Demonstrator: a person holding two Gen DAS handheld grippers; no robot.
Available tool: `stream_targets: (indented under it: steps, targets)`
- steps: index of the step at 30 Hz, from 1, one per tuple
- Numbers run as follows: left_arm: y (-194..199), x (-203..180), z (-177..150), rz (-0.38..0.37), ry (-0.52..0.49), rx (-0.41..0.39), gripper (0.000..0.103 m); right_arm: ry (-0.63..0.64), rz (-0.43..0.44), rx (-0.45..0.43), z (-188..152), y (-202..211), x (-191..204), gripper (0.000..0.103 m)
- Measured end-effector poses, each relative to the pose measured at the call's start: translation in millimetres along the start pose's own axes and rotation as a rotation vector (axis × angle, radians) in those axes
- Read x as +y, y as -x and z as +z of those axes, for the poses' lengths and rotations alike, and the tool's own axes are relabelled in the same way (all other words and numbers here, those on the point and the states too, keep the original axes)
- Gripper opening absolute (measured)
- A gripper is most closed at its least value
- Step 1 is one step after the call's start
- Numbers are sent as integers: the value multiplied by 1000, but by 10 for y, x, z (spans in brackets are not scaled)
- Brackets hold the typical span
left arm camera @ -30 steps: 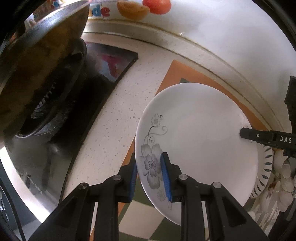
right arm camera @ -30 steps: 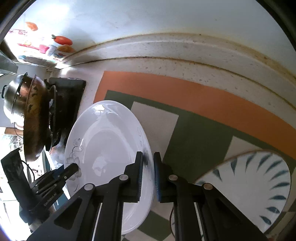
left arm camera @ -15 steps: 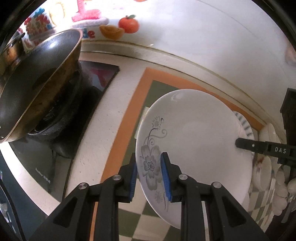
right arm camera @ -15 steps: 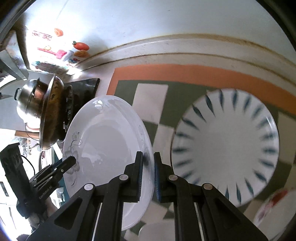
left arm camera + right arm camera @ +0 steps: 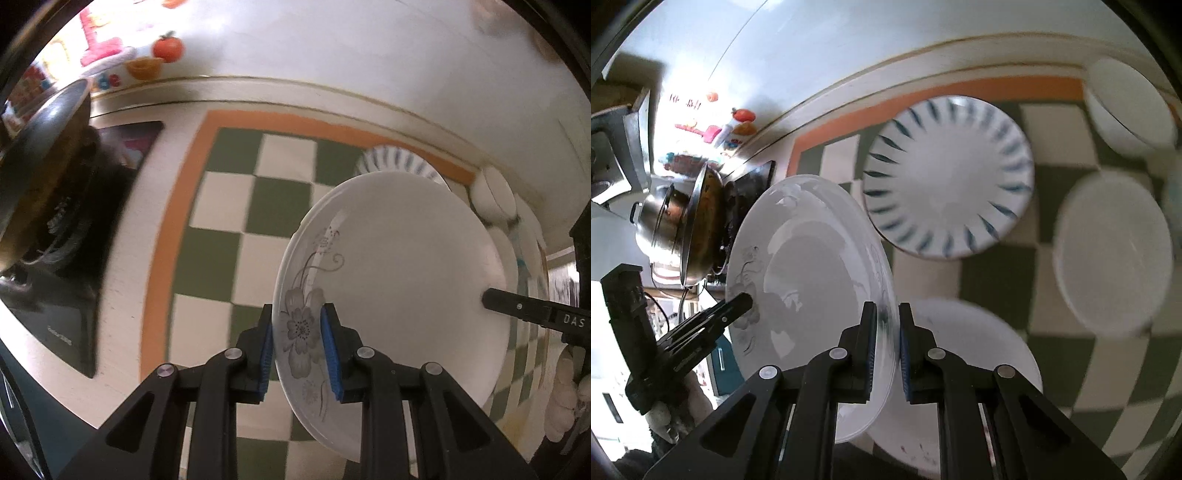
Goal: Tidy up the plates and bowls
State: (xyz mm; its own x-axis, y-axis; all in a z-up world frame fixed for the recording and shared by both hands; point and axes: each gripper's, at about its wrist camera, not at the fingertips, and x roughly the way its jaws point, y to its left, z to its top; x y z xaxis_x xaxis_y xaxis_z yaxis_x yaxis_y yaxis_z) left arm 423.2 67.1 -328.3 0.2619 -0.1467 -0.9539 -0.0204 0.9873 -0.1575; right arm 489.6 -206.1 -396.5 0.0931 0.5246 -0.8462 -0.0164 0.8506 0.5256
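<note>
Flower-print white plates: one (image 5: pixel 399 273), held off the counter, near centre.
Blue-streaked plates: one (image 5: pixel 947 177), flat on the mat, far centre.
Plain white plates: one (image 5: pixel 982 354), near, partly under the held plate.
White bowls: two; one (image 5: pixel 1126 107) far right, one (image 5: pixel 1112 254) right, blurred.
Checked mats: one (image 5: pixel 236 206).
Pans on the stove: one (image 5: pixel 40 155), far left.
Grippers: two; left gripper (image 5: pixel 297 347), right gripper (image 5: pixel 886 347).

left gripper (image 5: pixel 297 349) | clamps floral plate (image 5: pixel 399 291) | striped plate (image 5: pixel 400 164) probably behind
</note>
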Motion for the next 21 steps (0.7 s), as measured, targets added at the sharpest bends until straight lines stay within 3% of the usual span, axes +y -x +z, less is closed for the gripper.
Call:
stream_targets:
  steps: [9,21]
  targets:
    - [-284,-431,-271,-16,-104,70,22,-124,-20,-8,-567,111,-598,13]
    - [-661,-628,-519,9,-162,162,22,-196,-51,40,-865,-107,-1007,13]
